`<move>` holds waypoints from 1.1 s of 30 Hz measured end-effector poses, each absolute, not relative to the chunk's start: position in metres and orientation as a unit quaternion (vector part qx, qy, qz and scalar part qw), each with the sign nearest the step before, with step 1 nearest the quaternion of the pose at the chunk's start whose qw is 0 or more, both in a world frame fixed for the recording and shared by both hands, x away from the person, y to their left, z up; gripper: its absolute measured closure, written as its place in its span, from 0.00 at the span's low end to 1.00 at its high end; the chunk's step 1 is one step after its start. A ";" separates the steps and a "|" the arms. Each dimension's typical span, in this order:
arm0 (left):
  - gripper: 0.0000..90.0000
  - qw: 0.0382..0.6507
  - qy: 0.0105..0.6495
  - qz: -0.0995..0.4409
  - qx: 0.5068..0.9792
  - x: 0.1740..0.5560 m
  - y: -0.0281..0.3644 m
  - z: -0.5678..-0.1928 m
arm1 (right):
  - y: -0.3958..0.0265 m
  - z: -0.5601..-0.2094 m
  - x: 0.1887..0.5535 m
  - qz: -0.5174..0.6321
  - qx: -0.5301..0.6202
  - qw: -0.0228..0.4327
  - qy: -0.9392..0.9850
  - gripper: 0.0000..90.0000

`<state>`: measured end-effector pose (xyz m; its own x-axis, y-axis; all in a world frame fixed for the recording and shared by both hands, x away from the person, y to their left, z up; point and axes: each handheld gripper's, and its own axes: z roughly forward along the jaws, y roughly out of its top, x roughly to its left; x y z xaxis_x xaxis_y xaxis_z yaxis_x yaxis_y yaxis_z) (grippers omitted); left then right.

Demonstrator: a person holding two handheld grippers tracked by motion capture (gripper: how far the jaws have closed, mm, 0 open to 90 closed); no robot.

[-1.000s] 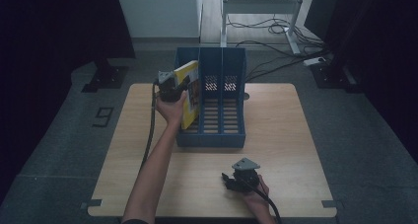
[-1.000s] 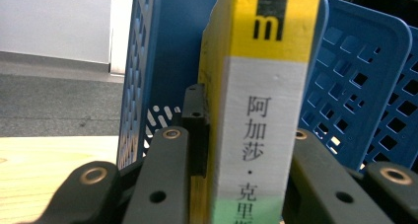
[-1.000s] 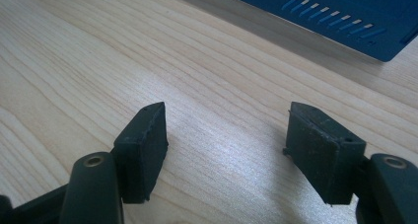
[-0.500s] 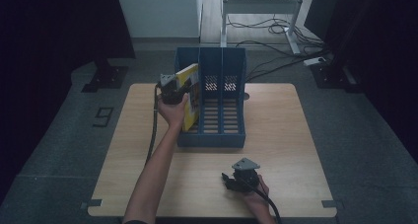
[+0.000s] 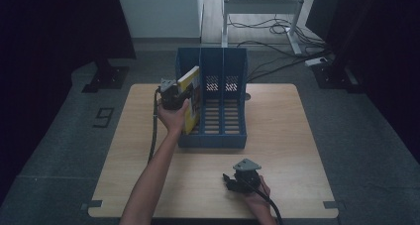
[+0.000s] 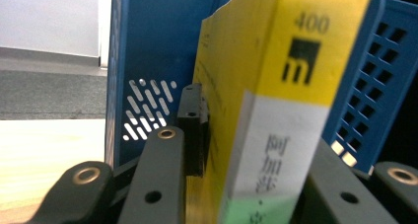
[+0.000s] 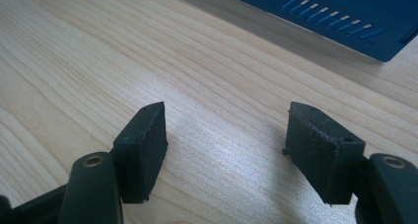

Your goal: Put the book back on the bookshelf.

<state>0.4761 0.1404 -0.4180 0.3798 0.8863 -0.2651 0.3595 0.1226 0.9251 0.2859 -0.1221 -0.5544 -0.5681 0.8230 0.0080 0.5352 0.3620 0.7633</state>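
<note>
Yellow book (image 6: 276, 100) stands in the blue file rack's (image 5: 233, 136) leftmost slot, between the left gripper's (image 5: 171, 93) just-loosening jaws, which seemingly still pinch it. The right gripper (image 7: 226, 145) rests released, well short of the rack.

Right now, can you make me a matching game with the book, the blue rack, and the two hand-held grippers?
Things:
1. yellow book
2. blue file rack
3. left hand-held gripper
4. right hand-held gripper

States:
A. open, over bare wood at the near edge of the table
B. clamped on the book
C. stands on the table, three slots
D. upright in the leftmost slot

Pairs: 1-D, 2-C, 3-B, 4-A
</note>
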 end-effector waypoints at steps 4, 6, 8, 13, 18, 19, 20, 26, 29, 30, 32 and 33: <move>0.79 0.554 0.496 0.241 0.624 0.467 0.142 -0.420 | -0.122 -0.554 0.286 0.374 0.423 0.192 0.803 0.35; 0.79 0.555 0.493 0.240 0.625 0.464 0.142 -0.421 | -0.122 -0.554 0.286 0.374 0.423 0.193 0.803 0.35; 0.78 0.556 0.491 0.238 0.627 0.461 0.142 -0.423 | -0.122 -0.554 0.286 0.374 0.424 0.193 0.802 0.35; 0.77 0.556 0.485 0.238 0.632 0.455 0.142 -0.424 | -0.120 -0.554 0.286 0.374 0.424 0.193 0.802 0.35; 0.75 0.553 0.485 0.231 0.637 0.448 0.143 -0.424 | -0.120 -0.554 0.286 0.373 0.424 0.193 0.802 0.35; 0.75 0.552 0.485 0.229 0.638 0.445 0.144 -0.424 | -0.120 -0.554 0.286 0.373 0.424 0.193 0.802 0.35; 0.75 0.552 0.485 0.229 0.638 0.445 0.144 -0.424 | -0.120 -0.554 0.286 0.373 0.424 0.193 0.802 0.35; 0.75 0.552 0.482 0.224 0.643 0.439 0.148 -0.418 | -0.120 -0.554 0.286 0.373 0.424 0.193 0.802 0.35; 0.75 0.548 0.481 0.226 0.646 0.438 0.148 -0.418 | -0.120 -0.554 0.286 0.373 0.424 0.193 0.802 0.35; 0.75 0.547 0.481 0.227 0.646 0.438 0.147 -0.418 | -0.120 -0.554 0.286 0.373 0.424 0.193 0.802 0.36; 0.75 0.544 0.483 0.230 0.646 0.437 0.146 -0.417 | -0.120 -0.554 0.286 0.373 0.424 0.193 0.802 0.35; 0.75 0.543 0.484 0.230 0.646 0.437 0.146 -0.417 | -0.120 -0.554 0.286 0.373 0.424 0.193 0.802 0.36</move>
